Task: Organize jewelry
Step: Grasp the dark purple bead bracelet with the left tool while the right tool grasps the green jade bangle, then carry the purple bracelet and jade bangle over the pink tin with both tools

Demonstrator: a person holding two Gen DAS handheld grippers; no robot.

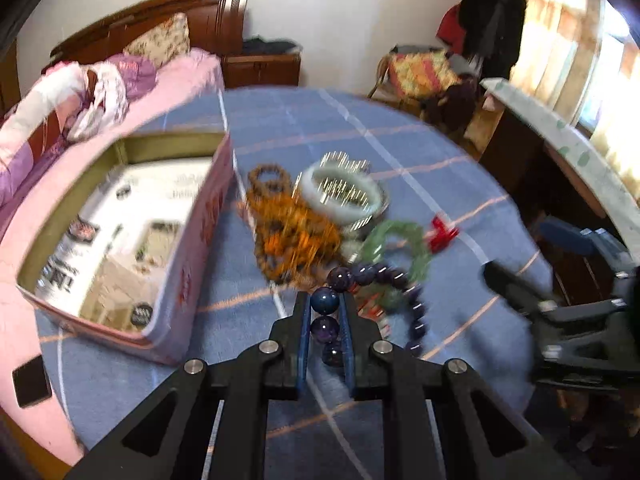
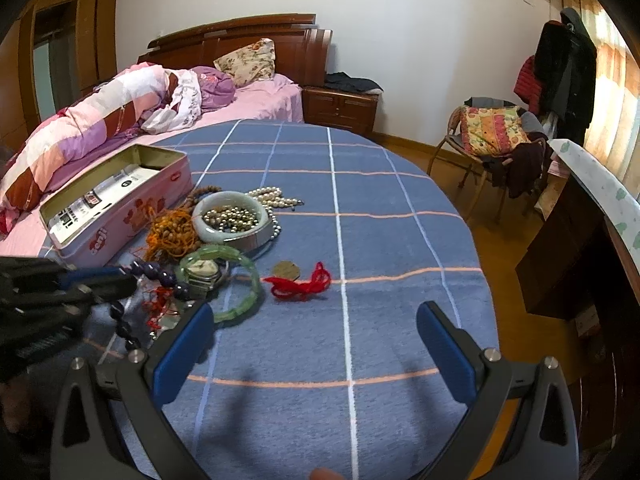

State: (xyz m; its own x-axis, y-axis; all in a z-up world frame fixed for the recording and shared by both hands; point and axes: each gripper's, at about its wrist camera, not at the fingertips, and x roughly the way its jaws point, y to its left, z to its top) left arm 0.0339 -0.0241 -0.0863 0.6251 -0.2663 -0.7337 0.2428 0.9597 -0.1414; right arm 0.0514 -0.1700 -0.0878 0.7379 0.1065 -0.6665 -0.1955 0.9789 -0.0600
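Left tongs (image 1: 325,312) pinch one purple bead bracelet (image 1: 400,276); right tongs (image 2: 316,344) sit spread wide, beside one pink tin (image 2: 116,216).

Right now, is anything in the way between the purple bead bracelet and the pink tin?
Nothing visible blocks it. The left tool is shut on the purple bead bracelet, and bare blue cloth lies between it and the open pink tin. The orange bead pile sits farther back.
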